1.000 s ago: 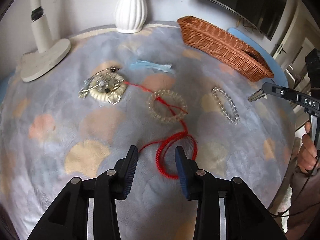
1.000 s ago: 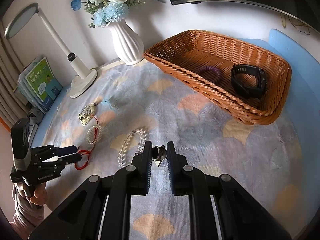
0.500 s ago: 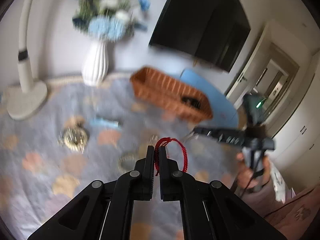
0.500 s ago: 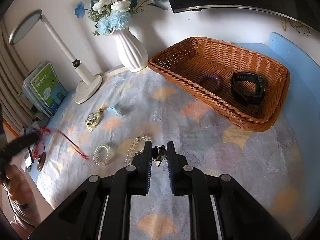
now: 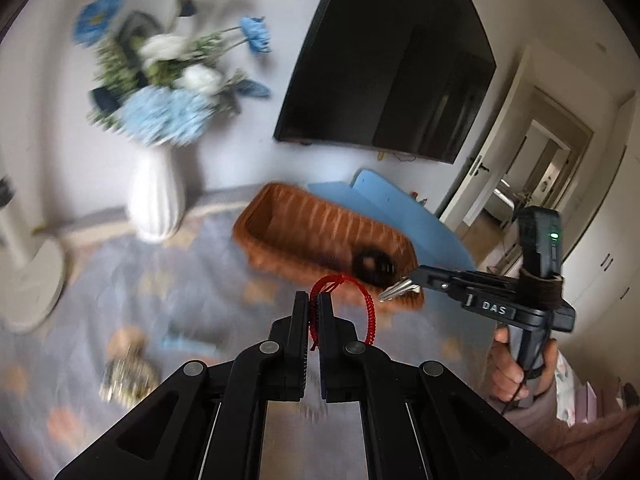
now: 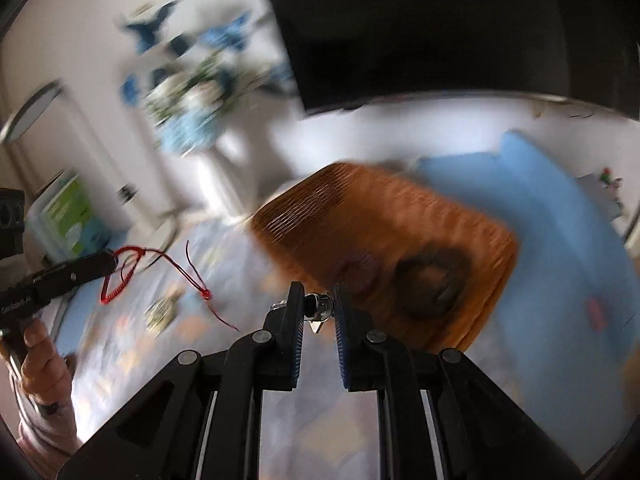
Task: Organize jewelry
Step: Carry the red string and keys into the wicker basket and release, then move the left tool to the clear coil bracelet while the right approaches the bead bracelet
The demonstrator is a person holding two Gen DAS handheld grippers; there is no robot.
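My left gripper (image 5: 313,303) is shut on a red cord bracelet (image 5: 362,302) and holds it in the air above the table, in front of the wicker basket (image 5: 320,236). The bracelet's loose red tails hang down in the right wrist view (image 6: 188,272). My right gripper (image 6: 316,305) is shut on a small silver pointed charm (image 6: 319,312) and holds it just before the basket (image 6: 380,248), which contains a black watch (image 6: 432,280) and a purple ring-shaped item (image 6: 360,270). The right gripper's tip also shows in the left wrist view (image 5: 400,289).
A white vase (image 5: 156,196) with blue and white flowers stands at the back left, a white lamp base (image 5: 28,280) further left. A gold-and-white ornament (image 5: 126,376) lies on the patterned cloth. A black TV (image 5: 392,60) hangs on the wall. Both views are motion-blurred.
My left gripper shut on the red bracelet, lifted it off the cloth and carried it towards the basket. My right gripper rose with the silver charm and moved closer to the basket.
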